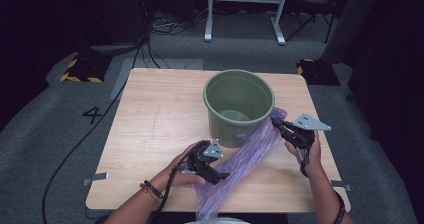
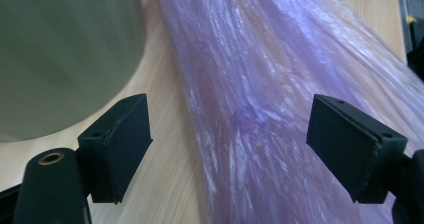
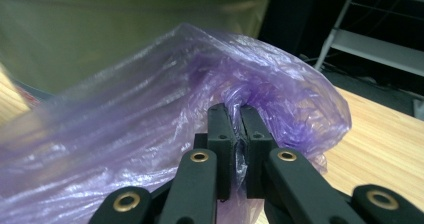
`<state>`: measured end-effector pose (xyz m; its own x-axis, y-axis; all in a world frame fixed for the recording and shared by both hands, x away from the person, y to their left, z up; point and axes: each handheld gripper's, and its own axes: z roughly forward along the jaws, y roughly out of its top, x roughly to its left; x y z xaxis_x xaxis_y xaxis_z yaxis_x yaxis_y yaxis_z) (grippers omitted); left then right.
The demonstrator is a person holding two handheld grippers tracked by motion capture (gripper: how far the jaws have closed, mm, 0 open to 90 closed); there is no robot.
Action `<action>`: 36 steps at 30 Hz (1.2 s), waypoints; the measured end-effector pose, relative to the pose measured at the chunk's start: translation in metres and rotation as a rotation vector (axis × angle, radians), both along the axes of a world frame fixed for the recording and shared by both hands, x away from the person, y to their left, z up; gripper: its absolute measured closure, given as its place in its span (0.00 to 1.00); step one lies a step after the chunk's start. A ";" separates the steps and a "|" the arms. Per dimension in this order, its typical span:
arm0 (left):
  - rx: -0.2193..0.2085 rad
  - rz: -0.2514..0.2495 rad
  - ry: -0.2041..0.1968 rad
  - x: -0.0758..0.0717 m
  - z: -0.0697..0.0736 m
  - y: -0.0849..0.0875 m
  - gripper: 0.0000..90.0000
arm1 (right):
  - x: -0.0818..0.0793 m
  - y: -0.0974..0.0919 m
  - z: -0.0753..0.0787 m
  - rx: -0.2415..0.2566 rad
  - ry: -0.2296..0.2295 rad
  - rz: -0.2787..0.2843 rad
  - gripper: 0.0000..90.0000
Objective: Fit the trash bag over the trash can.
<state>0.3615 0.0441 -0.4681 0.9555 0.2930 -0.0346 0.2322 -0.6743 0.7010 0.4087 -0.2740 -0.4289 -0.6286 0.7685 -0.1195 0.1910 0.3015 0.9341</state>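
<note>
1. Purple film, thin and crinkly: the plastic bag (image 1: 240,164) lies stretched from the lower centre of the high view up to the right side of the green bucket (image 1: 239,107), on the wooden worktop (image 1: 150,124).
2. Your right tongs (image 1: 278,123) are closed tight on the bag's far end, beside the bucket wall; that pinch likely anchors the film so it can be pulled taut.
3. Your left tongs (image 1: 220,176) stand wide apart, gripping nothing, at the bag's lower stretch, the film between the jaws in the left gripper view, probably placed for a 2nd hold.
</note>
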 end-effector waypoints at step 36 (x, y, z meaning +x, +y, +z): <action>0.063 0.023 -0.086 -0.001 -0.002 0.018 0.97 | -0.063 0.024 0.053 -0.009 -0.199 0.345 0.96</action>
<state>0.3609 0.0617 -0.4700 0.9470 0.3143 0.0665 0.1890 -0.7125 0.6758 0.3459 -0.2499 -0.3757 -0.8133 0.5146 -0.2714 -0.1079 0.3250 0.9395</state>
